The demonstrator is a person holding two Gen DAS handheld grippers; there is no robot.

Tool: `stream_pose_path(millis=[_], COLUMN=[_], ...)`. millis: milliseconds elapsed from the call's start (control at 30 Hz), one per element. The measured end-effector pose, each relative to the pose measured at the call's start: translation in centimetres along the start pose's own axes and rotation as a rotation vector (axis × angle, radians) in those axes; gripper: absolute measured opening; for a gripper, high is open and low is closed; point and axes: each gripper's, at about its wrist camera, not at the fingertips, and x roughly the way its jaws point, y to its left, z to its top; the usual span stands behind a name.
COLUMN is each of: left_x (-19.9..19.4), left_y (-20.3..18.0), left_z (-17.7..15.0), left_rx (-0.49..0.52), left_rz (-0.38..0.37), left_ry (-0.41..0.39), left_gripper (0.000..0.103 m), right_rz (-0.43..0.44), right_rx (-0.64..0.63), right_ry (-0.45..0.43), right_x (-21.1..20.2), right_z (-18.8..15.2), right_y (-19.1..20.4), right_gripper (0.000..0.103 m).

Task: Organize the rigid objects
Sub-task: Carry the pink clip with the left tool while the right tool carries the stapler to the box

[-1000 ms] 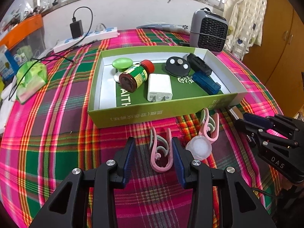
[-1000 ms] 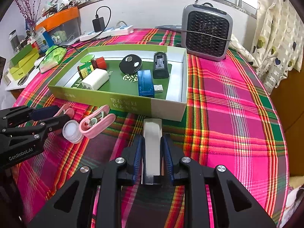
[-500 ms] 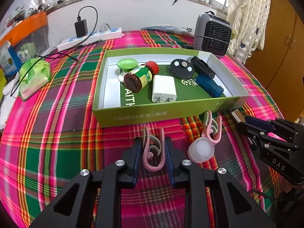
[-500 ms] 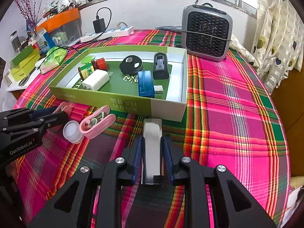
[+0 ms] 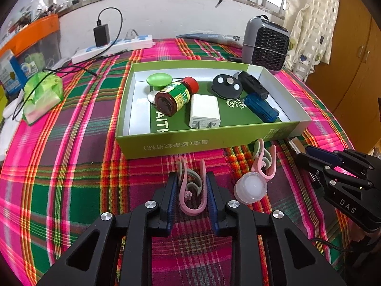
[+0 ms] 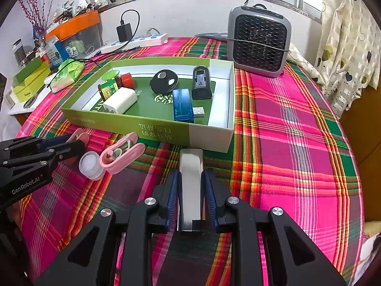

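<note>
Pink clip [image 5: 192, 191] is clamped between the blue pads of the left gripper [image 5: 192, 188], jaws drawn in tight on it; it lies on the plaid cloth [image 5: 71, 171] just in front of the green box [image 5: 190, 143]. Silver bar [image 6: 191, 181] is pinched likewise by the right gripper [image 6: 191, 186], jaws nearly closed on it, its far end almost touching the box's front wall.

2nd pink clip [image 5: 264, 160] w/ a round translucent cap [image 5: 250, 188] sits between the two grippers, near the box front.

Left view: base of the brown jar [image 5: 175, 95] and prongs of the white charger [image 5: 204, 114] are seen; silver bar mostly hidden behind the right gripper. Right view: USB plug of the blue stick [image 6: 182, 106] is seen, also the face of the black block [image 6: 202, 82]; held clip mostly hidden behind the left gripper.

Box contents: green knob [image 5: 159, 82], jar on its side, charger, black round fob [image 5: 227, 85], black block, blue stick.

Behind the box: grey fan [image 6: 259, 40], power strip [image 5: 112, 47].
</note>
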Motion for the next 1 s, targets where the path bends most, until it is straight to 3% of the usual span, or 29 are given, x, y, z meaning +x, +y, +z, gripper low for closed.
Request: stream_pose_path(millis=[1000], left_x=[-1.7], left_y=[-0.3], left_z=[0.4], left_rx=[0.002], left_rz=[-0.018], left_ry=[-0.031], left_gripper=[0.022], right_rz=[0.002], right_rx=[-0.016], right_ry=[-0.031], right_x=[-1.4], right_z=[-0.1], right_y=[0.1], right_gripper=[0.024])
